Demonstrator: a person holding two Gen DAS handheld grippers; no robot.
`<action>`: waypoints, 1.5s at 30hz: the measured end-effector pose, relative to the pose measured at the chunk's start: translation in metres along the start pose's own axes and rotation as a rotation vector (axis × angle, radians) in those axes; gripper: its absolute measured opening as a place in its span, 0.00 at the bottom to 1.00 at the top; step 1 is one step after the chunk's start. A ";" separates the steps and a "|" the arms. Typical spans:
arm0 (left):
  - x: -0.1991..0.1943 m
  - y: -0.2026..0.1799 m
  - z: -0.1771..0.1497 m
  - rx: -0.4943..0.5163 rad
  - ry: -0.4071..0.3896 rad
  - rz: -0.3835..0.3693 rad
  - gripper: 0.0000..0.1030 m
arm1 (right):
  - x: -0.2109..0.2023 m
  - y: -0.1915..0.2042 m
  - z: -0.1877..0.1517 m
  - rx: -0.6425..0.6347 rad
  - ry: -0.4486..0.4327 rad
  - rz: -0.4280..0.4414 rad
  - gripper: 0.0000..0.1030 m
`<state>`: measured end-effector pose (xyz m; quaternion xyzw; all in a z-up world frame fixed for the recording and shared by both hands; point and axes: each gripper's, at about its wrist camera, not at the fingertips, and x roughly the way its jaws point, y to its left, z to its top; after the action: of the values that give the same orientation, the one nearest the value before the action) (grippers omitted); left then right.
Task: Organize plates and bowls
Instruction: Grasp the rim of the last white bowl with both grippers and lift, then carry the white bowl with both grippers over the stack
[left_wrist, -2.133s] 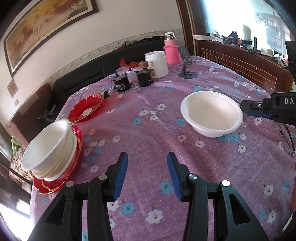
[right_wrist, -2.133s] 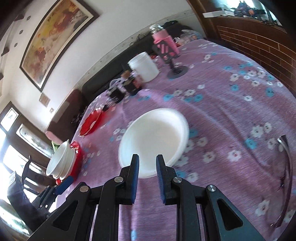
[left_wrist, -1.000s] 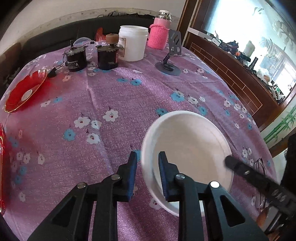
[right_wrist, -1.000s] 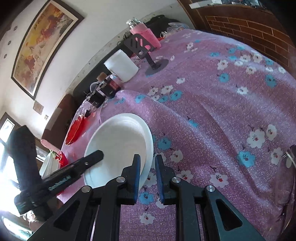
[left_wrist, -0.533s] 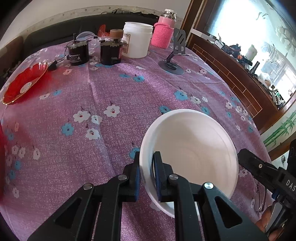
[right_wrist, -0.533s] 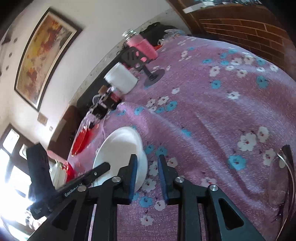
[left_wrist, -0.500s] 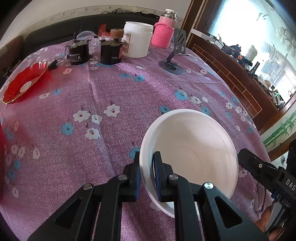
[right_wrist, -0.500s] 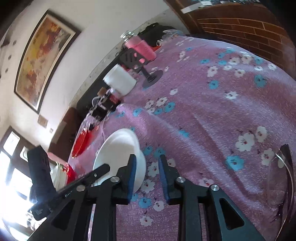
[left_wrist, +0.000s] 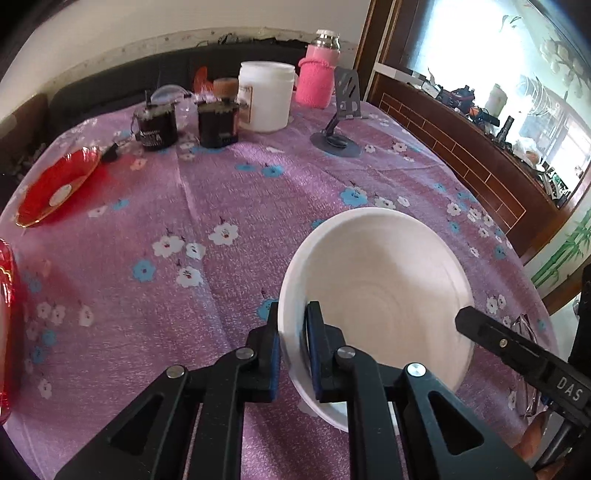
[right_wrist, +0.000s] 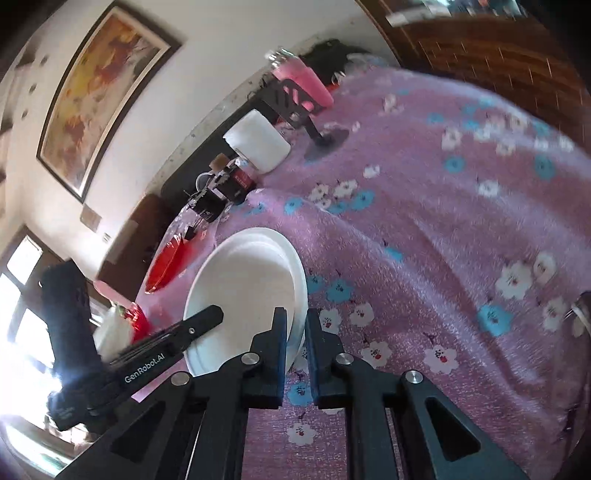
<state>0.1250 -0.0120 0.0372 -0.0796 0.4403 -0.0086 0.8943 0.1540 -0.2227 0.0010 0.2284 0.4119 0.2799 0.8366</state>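
Observation:
A white bowl (left_wrist: 384, 295) is held above the purple flowered tablecloth (left_wrist: 221, 206), tilted. My left gripper (left_wrist: 293, 332) is shut on its near rim. My right gripper (right_wrist: 295, 332) is shut on the opposite rim of the same bowl (right_wrist: 247, 291). Each gripper shows in the other's view: the right one in the left wrist view (left_wrist: 517, 350), the left one in the right wrist view (right_wrist: 159, 354). A red plate (left_wrist: 55, 188) lies at the far left. A stack of white bowls on a red plate (right_wrist: 118, 325) shows at the left of the right wrist view.
At the table's back stand a white jar (left_wrist: 266, 96), a pink-sleeved flask (left_wrist: 319, 79), two dark jars (left_wrist: 218, 122) and a phone stand (left_wrist: 341, 122). Glasses (left_wrist: 528, 362) lie at the right edge. A brick ledge (left_wrist: 461, 155) runs along the right.
The left gripper came to the bowl and shut on its rim. The bowl has risen off the cloth and tilted, held by both grippers.

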 end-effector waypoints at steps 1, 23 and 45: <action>-0.003 0.002 0.000 -0.009 -0.004 -0.002 0.11 | -0.001 0.000 -0.001 -0.004 -0.004 0.007 0.10; -0.162 0.095 -0.055 -0.107 -0.236 0.175 0.12 | -0.002 0.145 -0.031 -0.148 0.133 0.226 0.10; -0.221 0.247 -0.045 -0.352 -0.319 0.283 0.13 | 0.092 0.315 -0.039 -0.316 0.204 0.262 0.11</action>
<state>-0.0594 0.2447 0.1473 -0.1720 0.2954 0.2058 0.9170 0.0802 0.0761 0.1209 0.1168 0.4122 0.4689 0.7724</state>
